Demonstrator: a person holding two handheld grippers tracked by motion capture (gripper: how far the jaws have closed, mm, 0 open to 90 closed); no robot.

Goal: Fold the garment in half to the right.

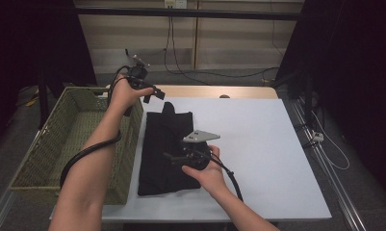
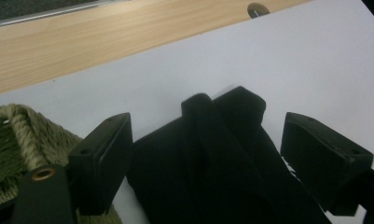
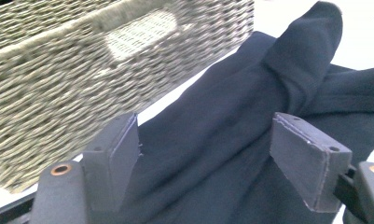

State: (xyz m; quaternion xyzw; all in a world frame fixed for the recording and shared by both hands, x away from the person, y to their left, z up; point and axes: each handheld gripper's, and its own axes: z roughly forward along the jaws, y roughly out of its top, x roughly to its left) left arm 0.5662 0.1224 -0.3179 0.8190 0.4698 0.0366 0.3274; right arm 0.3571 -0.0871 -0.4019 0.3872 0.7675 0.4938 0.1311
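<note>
we had a black folded garment lying flat on the white tabletop, just beside the woven green basket, with 1 narrow end poking up toward the far wooden edge. our left tongs hovered above that far end, near the basket's corner, and in the left gripper view both pads stood wide apart with the cloth below them, not touching it. our right tongs hung over the middle of the garment; in the right gripper view the 2 pads were likewise spread, the dark fabric lying loose between them. so both tongs were open and gripped nothing.

we judged the risks as follows. if we closed on only the top layer, the fold could peel open and the neat stack would be lost. the basket wall sat close to the right tongs, so a careless sweep could snag the weave or nudge the basket. lifting with 1 side gripped and the other slipping would let the cloth sag and drag across the tabletop.
</note>
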